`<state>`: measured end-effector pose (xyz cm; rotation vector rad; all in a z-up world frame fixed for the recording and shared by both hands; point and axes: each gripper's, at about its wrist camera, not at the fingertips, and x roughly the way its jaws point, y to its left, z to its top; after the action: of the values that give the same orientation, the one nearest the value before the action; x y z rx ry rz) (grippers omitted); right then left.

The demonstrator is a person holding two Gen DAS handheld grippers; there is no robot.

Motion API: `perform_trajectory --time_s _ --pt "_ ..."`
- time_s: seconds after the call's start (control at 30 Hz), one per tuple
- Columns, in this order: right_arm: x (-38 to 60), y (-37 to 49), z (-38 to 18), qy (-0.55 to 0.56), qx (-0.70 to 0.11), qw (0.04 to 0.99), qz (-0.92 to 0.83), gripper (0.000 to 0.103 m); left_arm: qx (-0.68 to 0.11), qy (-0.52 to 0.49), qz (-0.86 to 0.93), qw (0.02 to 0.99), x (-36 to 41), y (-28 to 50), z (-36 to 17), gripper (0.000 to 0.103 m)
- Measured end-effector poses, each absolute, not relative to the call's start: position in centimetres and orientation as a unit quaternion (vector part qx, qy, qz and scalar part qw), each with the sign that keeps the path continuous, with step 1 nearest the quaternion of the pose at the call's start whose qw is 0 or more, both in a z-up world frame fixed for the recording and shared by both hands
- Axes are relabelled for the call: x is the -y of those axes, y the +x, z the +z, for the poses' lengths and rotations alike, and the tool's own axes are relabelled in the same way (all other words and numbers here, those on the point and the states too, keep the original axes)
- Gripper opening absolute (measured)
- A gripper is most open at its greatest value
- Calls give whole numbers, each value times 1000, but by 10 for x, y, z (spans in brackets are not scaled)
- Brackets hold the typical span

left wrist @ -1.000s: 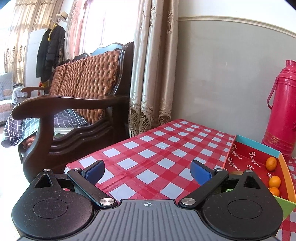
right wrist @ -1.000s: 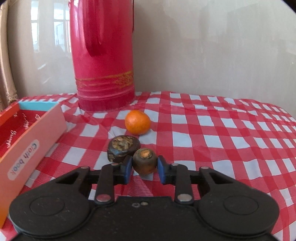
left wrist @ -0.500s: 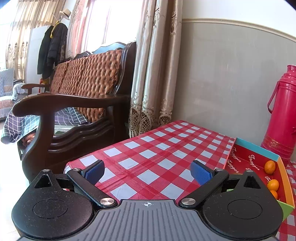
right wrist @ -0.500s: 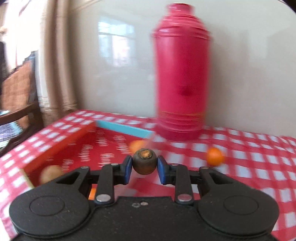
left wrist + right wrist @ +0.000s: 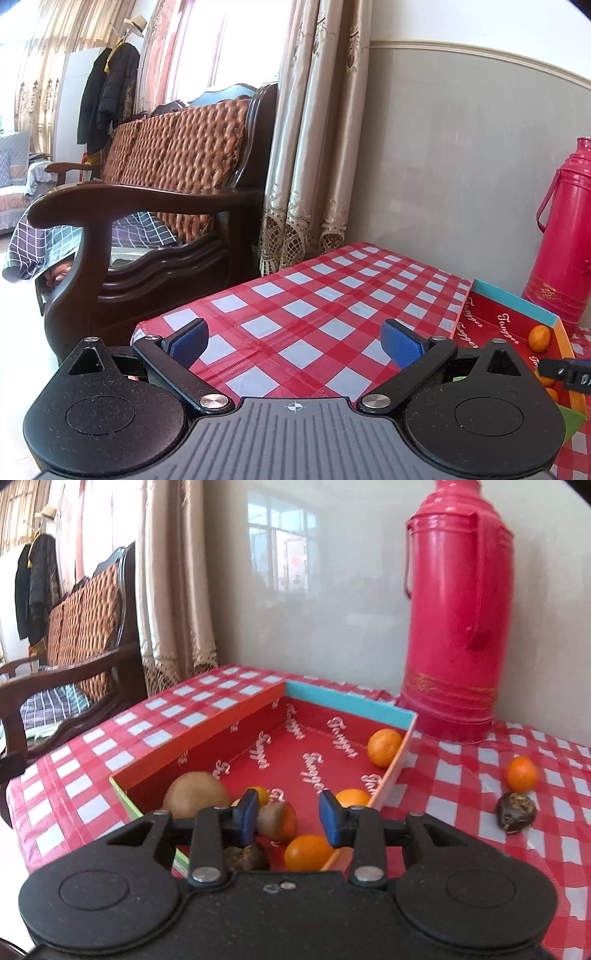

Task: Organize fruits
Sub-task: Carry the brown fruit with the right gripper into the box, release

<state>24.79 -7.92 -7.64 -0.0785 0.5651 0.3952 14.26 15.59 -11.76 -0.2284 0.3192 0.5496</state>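
Observation:
My right gripper is open above the near end of a red cardboard box. The small brown fruit hangs or falls between its fingers, over the box. Inside lie a kiwi, several oranges and a dark fruit. On the cloth right of the box sit an orange and a dark brown fruit. My left gripper is open and empty above the checkered table, left of the box.
A tall red thermos stands behind the box by the wall. A wooden sofa and curtains are to the left, past the table edge. The right gripper's tip shows in the left wrist view.
My right gripper carried the small brown fruit from the cloth left over the box and has opened; the fruit is free of the pads. The left gripper barely moved.

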Motion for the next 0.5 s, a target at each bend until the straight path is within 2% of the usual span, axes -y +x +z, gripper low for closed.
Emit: perform_trajectory --time_s 0.07,0.1,0.13,0.27,0.33,0.4,0.5 --pt "88 246 -72 -25 -267 946 183 45 -157 -108 267 945 -154 144 -118 99" --pt "94 245 -71 -21 -261 949 175 56 -157 -104 265 945 -152 145 -117 99" --pt "102 243 -68 -17 -255 953 164 60 -157 -100 263 946 -150 146 -117 99" --pt "141 232 -62 2 -238 965 113 65 -158 -86 253 951 -139 148 -117 99" --pt "163 226 -62 10 -231 970 79 77 -157 -77 246 953 -130 151 -117 99" --pt "183 219 -63 4 -221 975 33 77 -157 -69 239 956 -121 154 -116 99" --pt "210 210 -67 0 -211 977 -32 90 -154 -48 222 962 -101 160 -115 99"
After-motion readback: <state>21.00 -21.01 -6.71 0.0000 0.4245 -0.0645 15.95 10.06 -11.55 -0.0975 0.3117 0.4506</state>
